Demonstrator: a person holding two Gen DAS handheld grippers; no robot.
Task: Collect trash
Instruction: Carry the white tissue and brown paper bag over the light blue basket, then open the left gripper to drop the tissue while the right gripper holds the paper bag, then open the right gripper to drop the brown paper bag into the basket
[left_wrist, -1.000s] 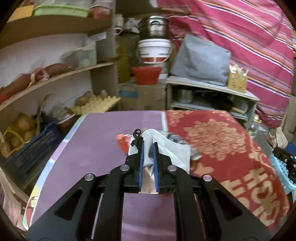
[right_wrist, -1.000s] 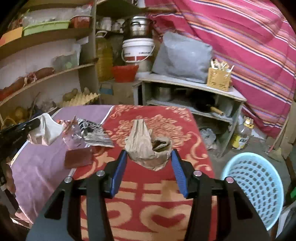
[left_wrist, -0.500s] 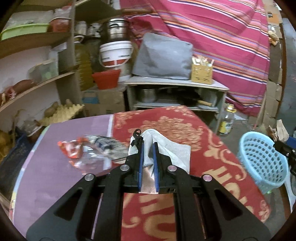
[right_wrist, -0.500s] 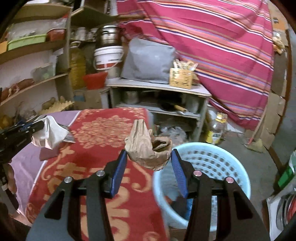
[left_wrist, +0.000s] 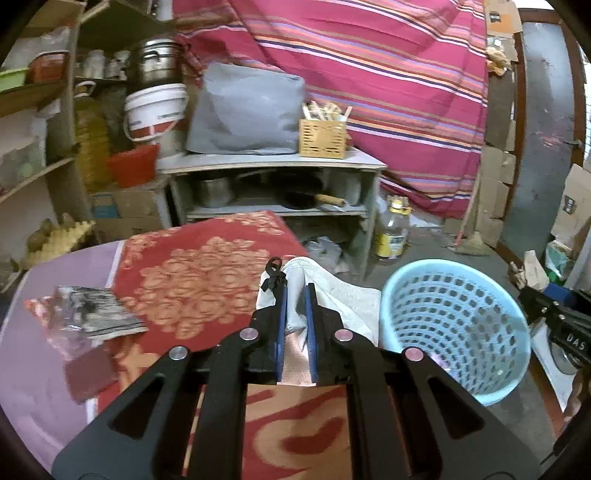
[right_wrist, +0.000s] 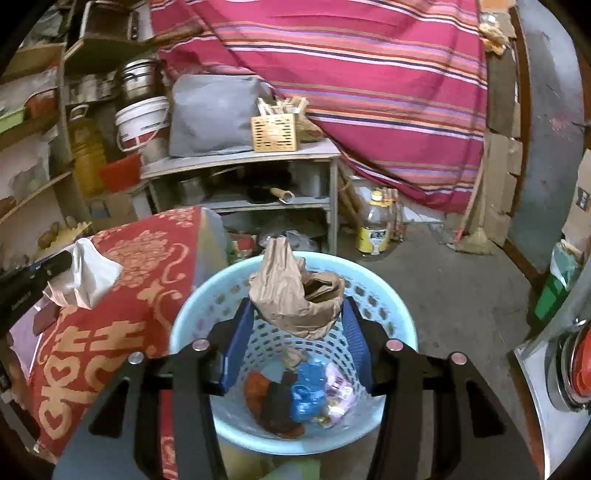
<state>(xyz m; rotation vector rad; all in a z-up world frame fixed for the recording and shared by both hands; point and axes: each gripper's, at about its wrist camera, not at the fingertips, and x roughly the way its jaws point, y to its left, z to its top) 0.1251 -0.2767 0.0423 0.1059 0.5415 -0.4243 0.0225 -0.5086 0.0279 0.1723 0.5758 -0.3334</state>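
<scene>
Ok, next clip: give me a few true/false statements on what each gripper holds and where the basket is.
1. The right gripper holds a crumpled brown paper bag over the blue basket. True.
2. The left gripper is open and holds nothing. False: its fingers pinch a white cloth.
3. The basket holds nothing. False: trash lies at its bottom.
4. A wrapper lies on the table. True.

The round pale-blue perforated plastic basket (right_wrist: 388, 310) gapes open at the frame's centre — only small wrappers (right_wrist: 306, 398) lie low in it. At left the red patterned tablecloth's (right_wrist: 147, 266) edge presses its rim; bare grey concrete floor (right_wrist: 443, 266) lies right — unobstructed.
</scene>
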